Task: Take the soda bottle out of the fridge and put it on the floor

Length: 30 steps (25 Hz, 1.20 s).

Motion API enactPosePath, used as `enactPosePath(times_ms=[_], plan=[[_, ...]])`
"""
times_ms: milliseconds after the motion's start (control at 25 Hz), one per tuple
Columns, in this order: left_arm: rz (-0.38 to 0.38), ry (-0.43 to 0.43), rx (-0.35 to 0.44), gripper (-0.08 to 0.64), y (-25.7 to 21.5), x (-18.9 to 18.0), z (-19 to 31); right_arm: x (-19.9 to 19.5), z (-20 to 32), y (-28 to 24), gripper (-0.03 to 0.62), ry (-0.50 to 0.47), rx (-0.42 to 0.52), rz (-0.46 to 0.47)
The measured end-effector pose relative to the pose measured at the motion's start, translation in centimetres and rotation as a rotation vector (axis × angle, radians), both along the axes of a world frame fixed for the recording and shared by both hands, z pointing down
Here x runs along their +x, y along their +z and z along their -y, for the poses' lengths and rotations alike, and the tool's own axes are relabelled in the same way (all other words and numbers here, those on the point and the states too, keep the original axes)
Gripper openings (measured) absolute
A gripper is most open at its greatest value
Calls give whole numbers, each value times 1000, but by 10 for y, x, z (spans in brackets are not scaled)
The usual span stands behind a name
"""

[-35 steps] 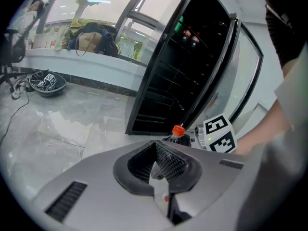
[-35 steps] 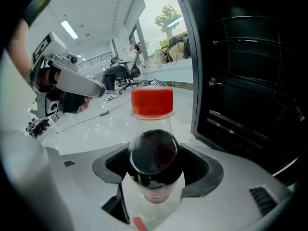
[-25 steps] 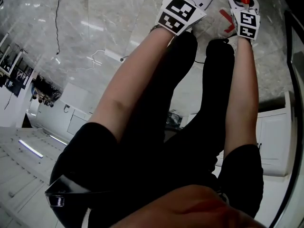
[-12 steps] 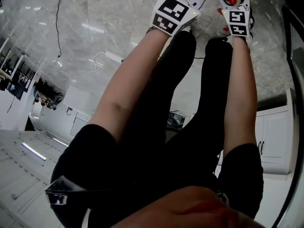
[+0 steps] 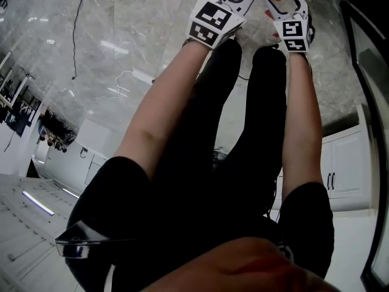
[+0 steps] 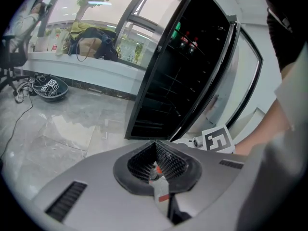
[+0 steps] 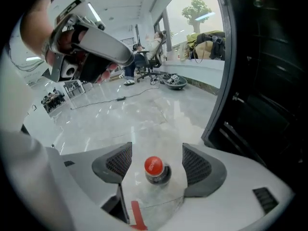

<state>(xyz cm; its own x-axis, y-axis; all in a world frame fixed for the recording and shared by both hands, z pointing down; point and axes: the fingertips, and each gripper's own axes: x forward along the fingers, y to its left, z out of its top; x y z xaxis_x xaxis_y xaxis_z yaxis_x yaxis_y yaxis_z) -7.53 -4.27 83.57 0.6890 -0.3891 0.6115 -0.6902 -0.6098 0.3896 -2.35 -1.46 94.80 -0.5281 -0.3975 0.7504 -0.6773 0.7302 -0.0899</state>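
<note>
Where the soda bottle (image 7: 154, 169) stands: upright, it seems, on the pale floor (image 7: 144, 114) just outside the open fridge (image 7: 262, 90); I look down on its red cap, between my right jaws
Right gripper (image 7: 157, 159): jaws spread wide; a gap shows either side of the cap, so neither pad touches it
Left gripper (image 6: 155, 160): jaws pressed together on nothing; it sits beside the right one and faces the fridge
Stage, as I judge it: bottle out and set down; only backing my claw away remains
Handling: likely a small plastic bottle; light, smooth-walled, probably slippery; stiffest at cap and neck
Where to grip, if needed: squarely on the neck under the cap; a sideways nudge could tip it
</note>
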Motion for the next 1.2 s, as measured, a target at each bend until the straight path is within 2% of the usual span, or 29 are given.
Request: enactPosePath(times_ms=[160, 240, 360, 560, 680, 720, 960, 1200], plan=[[-10, 4, 22, 1, -72, 8, -7, 7, 4, -104, 319, 52, 52, 70], [-27, 9, 33, 0, -117, 14, -10, 5, 6, -168, 319, 66, 86, 135], [-68, 30, 92, 0, -197, 25, -6, 3, 19, -275, 311, 84, 162, 253], [-116, 87, 192, 2, -338, 32, -18, 14, 14, -452, 129, 89, 287, 409], [-148, 137, 249, 2, -418, 38, -29, 25, 7, -540, 28, 95, 340, 453], [-160, 151, 268, 2, -443, 40, -32, 27, 5, -564, 14, 94, 350, 461], [-239, 203, 372, 1, -573, 45, -48, 25, -18, -692, 12, 64, 385, 531], [-302, 211, 467, 0, -665, 45, -61, 21, -46, -788, 12, 55, 431, 611]])
